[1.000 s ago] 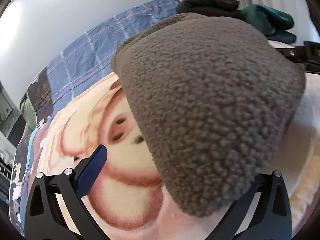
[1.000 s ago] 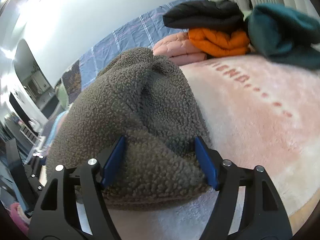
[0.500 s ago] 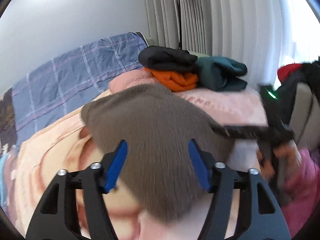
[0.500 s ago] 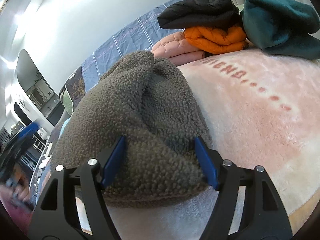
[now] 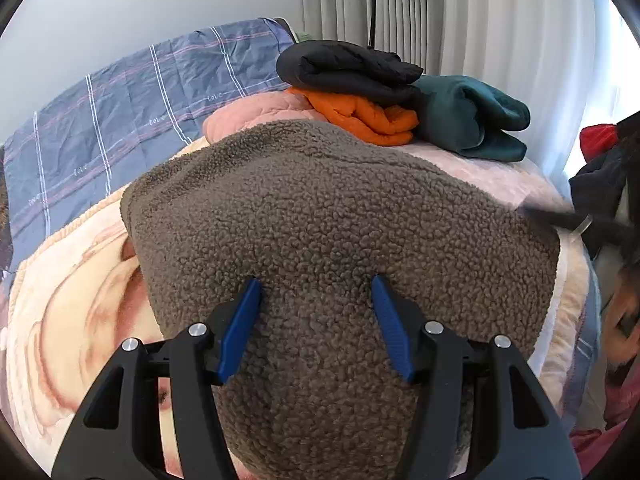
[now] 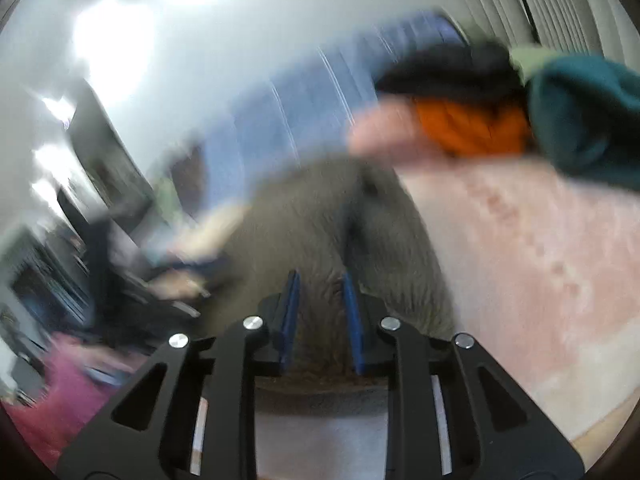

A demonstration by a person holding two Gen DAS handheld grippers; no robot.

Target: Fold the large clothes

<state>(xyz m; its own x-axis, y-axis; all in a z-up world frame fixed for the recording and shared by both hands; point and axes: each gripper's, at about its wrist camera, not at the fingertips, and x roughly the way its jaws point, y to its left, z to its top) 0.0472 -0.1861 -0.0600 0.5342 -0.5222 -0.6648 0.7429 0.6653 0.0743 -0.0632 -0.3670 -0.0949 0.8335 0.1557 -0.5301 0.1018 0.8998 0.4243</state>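
A: What is seen nearest in the left wrist view?

B: The left gripper (image 5: 316, 320) is seen low in the frame, with a fold of the grey-brown fleece garment (image 5: 340, 220) bunched between its blue pads (image 5: 240, 328). The jaws are opening at this moment, yet the fleece is still pressed by both pads, so a grip on it is read.

A: And on the other side?

B: The right wrist view is badly blurred. The right gripper (image 6: 320, 312) is shown with its jaws closing, drawn close together, and a narrow pinch of the same fleece garment (image 6: 360, 224) is caught between them.

A: Where is the garment laid?

B: It is spread over a pale pink plush blanket (image 5: 516, 184) on the bed, between the two tools, and its near edge is raised where it is held. A large printed cartoon figure is carried on the left part of that blanket.

A: What is found farther off?

B: Just beyond the fleece, a stack of folded clothes is set: a pink quilted piece (image 5: 260, 112) at the bottom, an orange jacket (image 5: 360, 114) on it, and a black jacket (image 5: 344, 68) on top. A dark teal garment (image 5: 472, 116) is placed touching the stack on its right. To the far left, a blue checked sheet (image 5: 120, 112) is spread. White pleated curtains (image 5: 500, 20) are hung at the back.
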